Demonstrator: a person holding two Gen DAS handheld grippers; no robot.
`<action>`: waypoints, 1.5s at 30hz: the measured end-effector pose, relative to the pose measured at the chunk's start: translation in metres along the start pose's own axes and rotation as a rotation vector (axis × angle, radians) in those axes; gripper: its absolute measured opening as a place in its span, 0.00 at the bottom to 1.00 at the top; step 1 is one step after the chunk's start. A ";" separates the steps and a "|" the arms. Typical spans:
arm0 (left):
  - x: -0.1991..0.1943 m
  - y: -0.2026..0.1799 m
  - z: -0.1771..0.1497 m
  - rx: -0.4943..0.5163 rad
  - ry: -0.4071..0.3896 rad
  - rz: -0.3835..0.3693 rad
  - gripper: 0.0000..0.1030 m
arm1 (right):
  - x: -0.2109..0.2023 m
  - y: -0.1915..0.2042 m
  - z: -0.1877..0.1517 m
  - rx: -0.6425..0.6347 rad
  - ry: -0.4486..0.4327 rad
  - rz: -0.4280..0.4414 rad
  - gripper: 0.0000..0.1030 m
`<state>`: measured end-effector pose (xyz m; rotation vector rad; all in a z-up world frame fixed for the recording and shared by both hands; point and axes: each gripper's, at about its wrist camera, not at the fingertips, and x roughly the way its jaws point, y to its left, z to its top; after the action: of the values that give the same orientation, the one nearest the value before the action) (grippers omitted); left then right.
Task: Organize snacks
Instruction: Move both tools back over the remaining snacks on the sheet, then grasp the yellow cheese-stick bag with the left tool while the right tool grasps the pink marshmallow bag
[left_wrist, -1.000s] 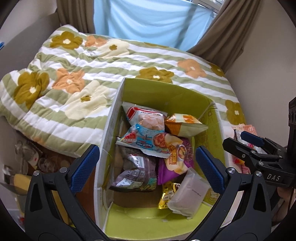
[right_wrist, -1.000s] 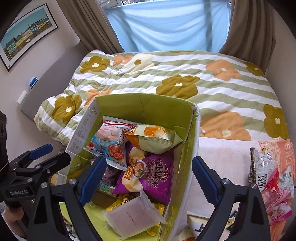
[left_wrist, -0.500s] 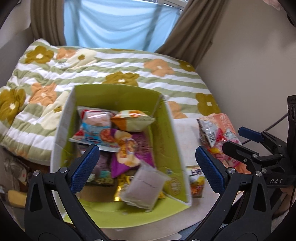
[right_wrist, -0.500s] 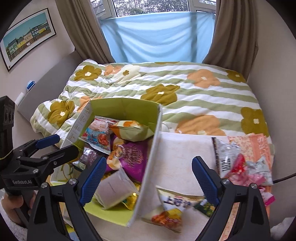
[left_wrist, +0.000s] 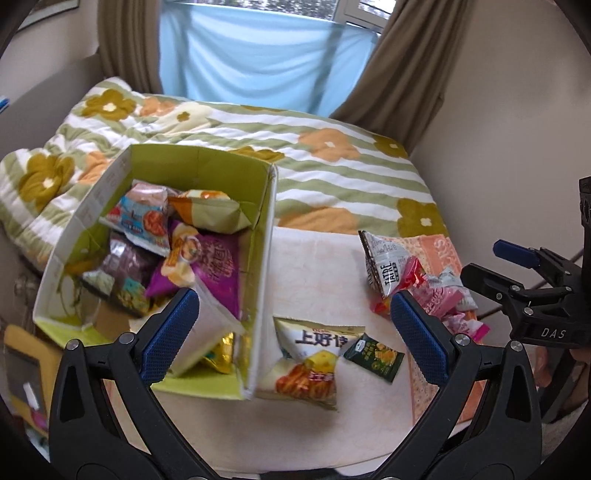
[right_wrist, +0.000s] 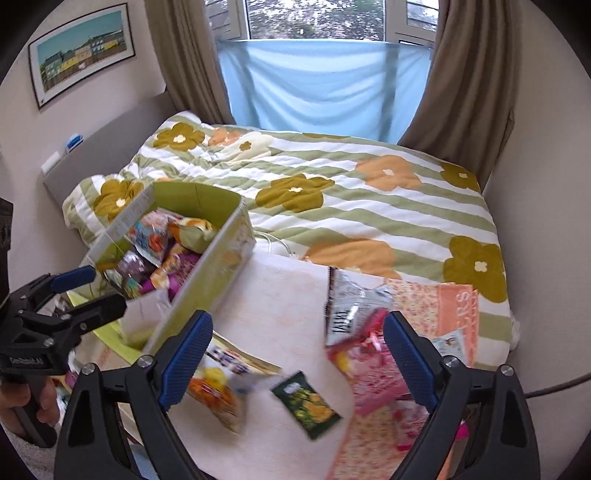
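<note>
1. The right gripper (right_wrist: 295, 362) is spread wide and empty above the loose snacks; the left gripper (left_wrist: 295, 328) is likewise spread and empty beside the box (left_wrist: 264, 258).
2. Take the small green packet (right_wrist: 306, 404) first: it lies flat and apart on the worktop (right_wrist: 273, 306).
3. Come straight down and pinch across its short sides, since foil slips.
4. Drop it in the box, clear of the rim.
5. The pink pile (right_wrist: 369, 369) follows.
</note>
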<state>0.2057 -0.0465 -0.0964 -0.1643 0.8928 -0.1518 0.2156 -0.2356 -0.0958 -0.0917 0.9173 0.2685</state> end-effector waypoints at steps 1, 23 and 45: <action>0.002 -0.006 -0.005 -0.011 0.001 0.015 1.00 | 0.001 -0.007 -0.004 -0.015 0.006 0.003 0.89; 0.119 -0.073 -0.105 0.221 0.185 0.317 0.91 | 0.081 -0.080 -0.083 -0.175 0.112 -0.031 0.89; 0.171 -0.050 -0.107 0.192 0.334 0.305 0.54 | 0.112 -0.052 -0.088 -0.474 0.129 -0.112 0.89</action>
<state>0.2244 -0.1378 -0.2820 0.1824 1.2179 0.0219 0.2260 -0.2810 -0.2400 -0.6018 0.9583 0.3746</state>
